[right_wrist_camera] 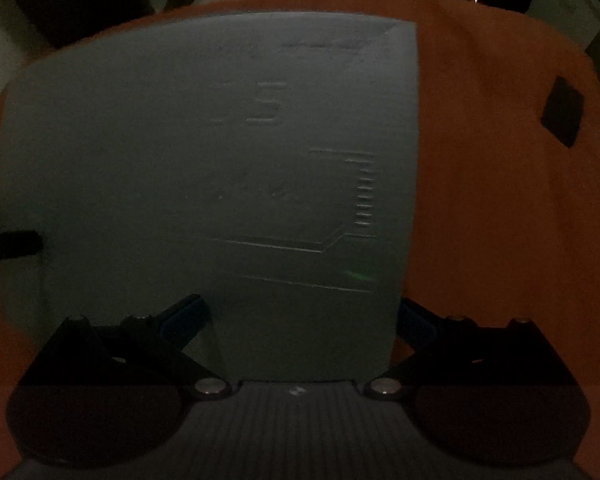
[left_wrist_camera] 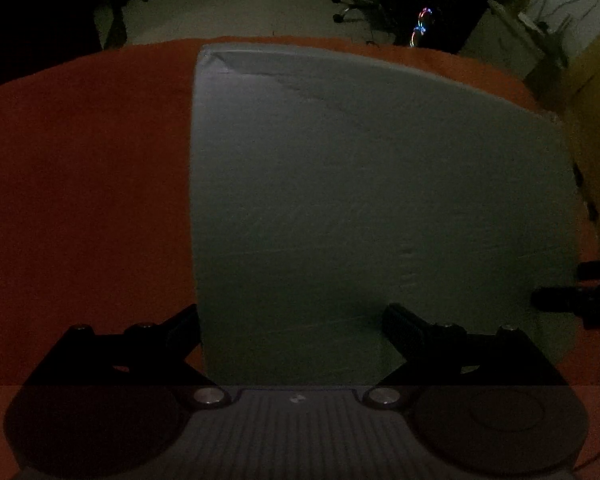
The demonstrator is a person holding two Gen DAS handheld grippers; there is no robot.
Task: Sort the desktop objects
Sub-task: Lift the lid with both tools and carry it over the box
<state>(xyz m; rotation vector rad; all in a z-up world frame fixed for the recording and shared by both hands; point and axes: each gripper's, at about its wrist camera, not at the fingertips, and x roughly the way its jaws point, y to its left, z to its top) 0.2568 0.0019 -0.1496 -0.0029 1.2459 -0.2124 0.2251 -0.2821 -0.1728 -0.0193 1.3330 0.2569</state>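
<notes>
an orange cloth-covered table (right_wrist_camera: 480, 160) carries a large grey mat (right_wrist_camera: 204, 168) and a small black square object (right_wrist_camera: 563, 111).

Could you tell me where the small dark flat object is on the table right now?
In the right wrist view, the small dark object lies on the orange cloth at the far right, apart from the grey mat.

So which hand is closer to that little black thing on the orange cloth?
Probably the right. The small black object lies on the orange cloth, right of the grey mat, and shows only in the right gripper's view, whose jaws are open.
</notes>
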